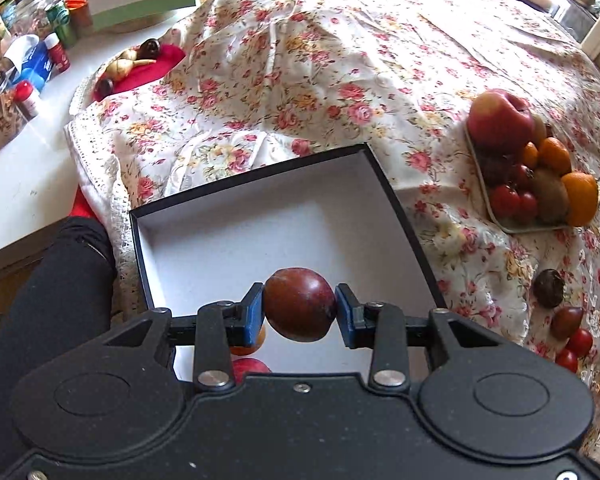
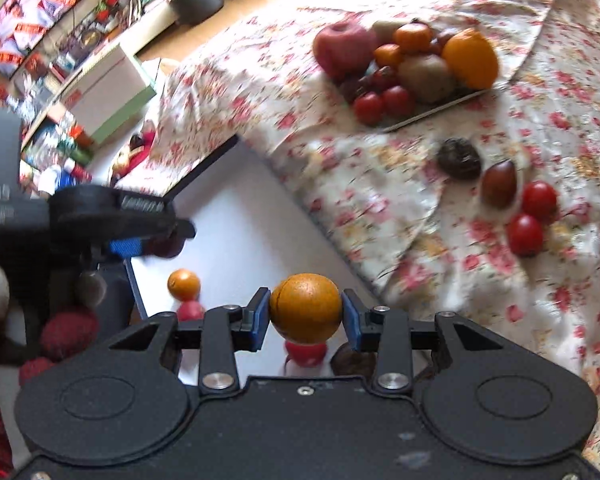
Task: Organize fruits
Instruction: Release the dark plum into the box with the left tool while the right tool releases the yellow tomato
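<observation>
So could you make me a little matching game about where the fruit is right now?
Things:
1. dark plum
2. orange
3. big apple
4. two red tomatoes

Places:
A. loose on the flowered cloth
B. in the right gripper
C. on the tray
D. in the left gripper

Pairs: 1-D, 2-B, 3-C, 4-A

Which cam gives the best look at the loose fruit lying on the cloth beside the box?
Right wrist. All four loose fruit sit unobstructed on the floral cloth, though slightly motion-blurred. The left wrist view squeezes the same group against its right edge, distorted and partly cut by the gripper body.
</observation>
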